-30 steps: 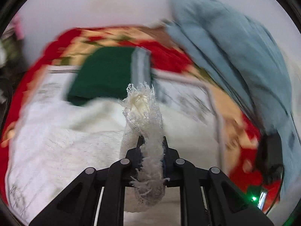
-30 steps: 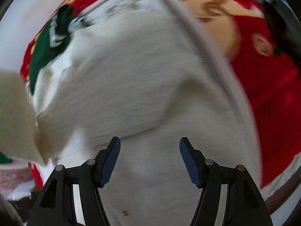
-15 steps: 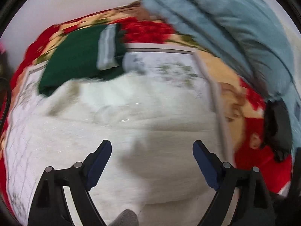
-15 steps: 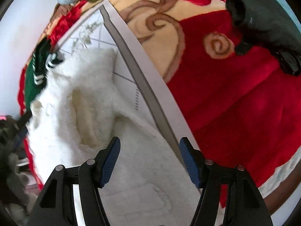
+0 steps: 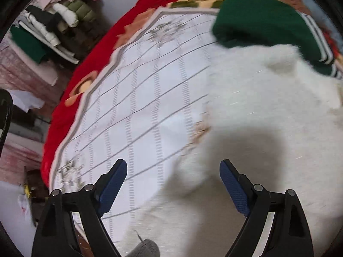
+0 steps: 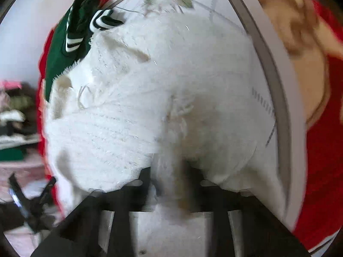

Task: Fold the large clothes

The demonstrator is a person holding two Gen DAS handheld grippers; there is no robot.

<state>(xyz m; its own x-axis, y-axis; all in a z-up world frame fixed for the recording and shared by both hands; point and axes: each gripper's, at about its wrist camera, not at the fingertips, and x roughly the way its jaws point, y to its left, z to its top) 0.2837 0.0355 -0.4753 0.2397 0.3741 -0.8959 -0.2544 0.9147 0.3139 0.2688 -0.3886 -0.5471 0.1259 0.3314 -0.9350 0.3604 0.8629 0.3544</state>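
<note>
A fluffy white garment (image 5: 268, 111) lies on a white patterned sheet (image 5: 139, 90) over a red blanket. My left gripper (image 5: 173, 184) is open and empty, hovering over the garment's left edge. In the right wrist view the same white garment (image 6: 150, 98) fills the middle. My right gripper (image 6: 171, 177) is shut on a bunched fold of it, and the fabric hides the pads.
A folded green garment with white stripes (image 5: 263, 23) lies at the far end of the sheet, also in the right wrist view (image 6: 70, 42). Stacked clothes (image 5: 49, 25) stand off the bed's left. The red blanket (image 6: 321, 160) spreads to the right.
My left gripper let go of the white garment, opened and swung left. My right gripper went from open to shut on the garment's fold.
</note>
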